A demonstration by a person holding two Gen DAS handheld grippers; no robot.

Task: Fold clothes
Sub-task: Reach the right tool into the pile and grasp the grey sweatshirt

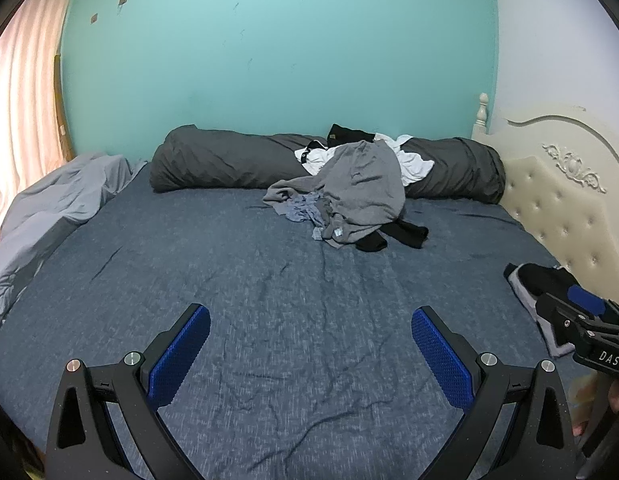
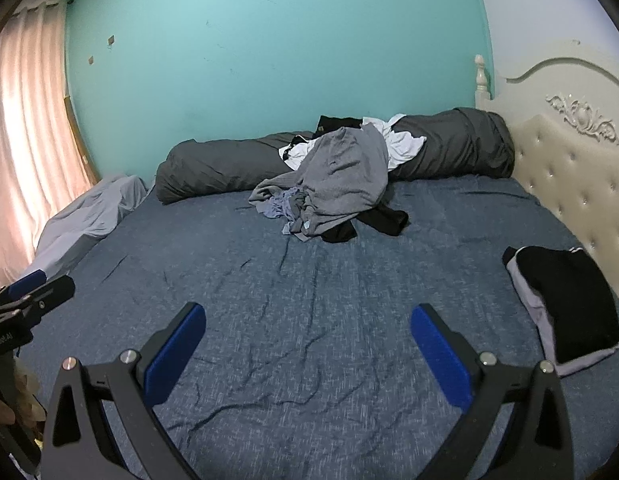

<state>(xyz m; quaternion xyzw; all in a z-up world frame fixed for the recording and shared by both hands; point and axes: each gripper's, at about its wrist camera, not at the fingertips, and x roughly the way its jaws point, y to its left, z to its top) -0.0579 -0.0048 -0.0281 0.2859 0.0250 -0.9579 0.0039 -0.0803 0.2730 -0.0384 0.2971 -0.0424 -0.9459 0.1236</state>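
hovered low over the blue bed sheet (image 1: 269, 300), left gripper (image 1: 310, 340) with fingers (image 1: 181, 352) spread wide, nothing between them. likewise right gripper (image 2: 308, 340), fingers (image 2: 177, 356) spread and empty. lay heaped in the upper centre of both frames, a pile of clothes (image 1: 357, 192) topped by a grey garment (image 2: 341, 176), leaning against a rolled dark grey duvet (image 1: 229, 164) along the teal wall (image 1: 269, 60). rested at the right edge, beside the cream headboard (image 2: 569, 184), a folded black and grey garment (image 2: 565, 304). bunched at the left edge, a light grey blanket (image 1: 61, 200).
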